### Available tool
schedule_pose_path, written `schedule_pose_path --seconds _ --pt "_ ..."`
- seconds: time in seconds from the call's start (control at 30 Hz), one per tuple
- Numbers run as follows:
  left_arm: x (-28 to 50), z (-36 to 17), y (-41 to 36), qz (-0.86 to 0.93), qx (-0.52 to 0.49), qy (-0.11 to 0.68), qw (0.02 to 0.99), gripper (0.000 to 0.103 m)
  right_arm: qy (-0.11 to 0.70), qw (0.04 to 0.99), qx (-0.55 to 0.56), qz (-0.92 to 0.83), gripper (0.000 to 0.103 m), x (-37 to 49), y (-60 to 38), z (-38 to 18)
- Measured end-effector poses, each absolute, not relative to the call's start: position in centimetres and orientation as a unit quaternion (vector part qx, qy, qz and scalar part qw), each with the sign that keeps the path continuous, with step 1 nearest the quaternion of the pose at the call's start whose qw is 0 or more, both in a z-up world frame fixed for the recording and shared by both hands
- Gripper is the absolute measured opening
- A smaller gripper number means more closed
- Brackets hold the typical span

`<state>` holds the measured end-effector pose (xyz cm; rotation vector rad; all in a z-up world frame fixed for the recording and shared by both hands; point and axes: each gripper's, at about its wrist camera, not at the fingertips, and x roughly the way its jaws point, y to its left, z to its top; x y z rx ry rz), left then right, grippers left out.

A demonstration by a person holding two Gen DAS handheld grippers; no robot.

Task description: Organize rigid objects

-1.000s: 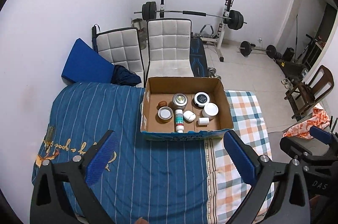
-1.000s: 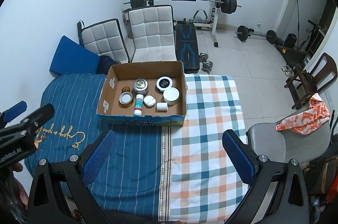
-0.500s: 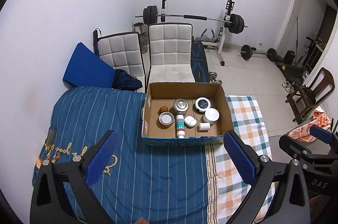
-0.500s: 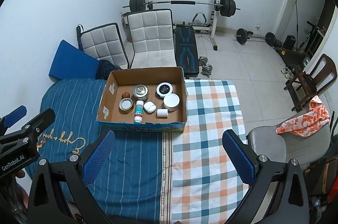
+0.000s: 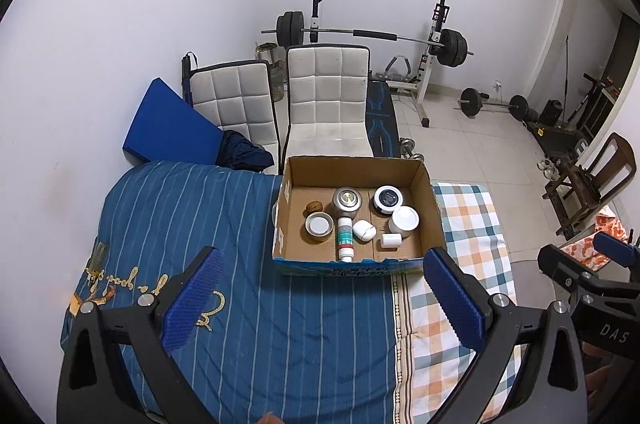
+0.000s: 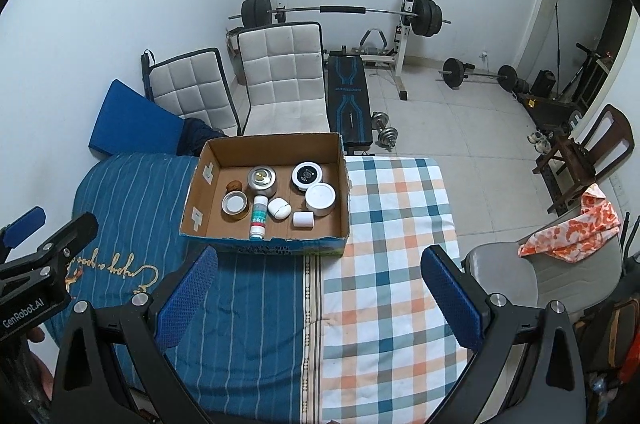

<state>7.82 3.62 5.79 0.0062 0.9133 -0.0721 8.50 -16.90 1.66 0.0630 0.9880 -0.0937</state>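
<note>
I see the bed (image 5: 248, 308) filling the lower half of both views, one side under a blue striped cover, the other under a soft checked blanket (image 6: 396, 264). The cardboard box (image 5: 358, 266) sits on it across the seam of the two fabrics, ahead of and well apart from both grippers. My left gripper (image 5: 320, 298) hangs over the blue cover with its jaws spread wide and nothing between them; my right gripper (image 6: 318, 298) is likewise wide open and empty, over the seam.

The right wrist view shows the padded weight bench (image 6: 349, 100) and a dumbbell (image 6: 383, 132) on the tiled floor behind the box; in the left wrist view the white quilted chair (image 5: 326, 104) hides most of that bench.

Inside the box, all loose on the flat cardboard floor: a round metal tin (image 5: 347, 202), a black-lidded jar (image 5: 387, 199) touching a white round jar (image 5: 404, 221), a shallow tin with a white centre (image 5: 319, 226), a slim white bottle with a green label (image 5: 345, 238) lying on its side, a smooth white egg-shaped case (image 5: 364, 230), a small white cylinder (image 5: 391, 240) on its side, and a wrinkled brown walnut (image 5: 314, 207).
</note>
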Motion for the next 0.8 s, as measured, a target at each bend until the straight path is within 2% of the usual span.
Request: schedule_pose_path --seconds 0.8 --pt "7.60 5.31 3.52 -0.040 0.005 0.435 0.900 0.103 0.464 0.884 0.029 -0.054 0.103 8.32 -16.92 2.47"
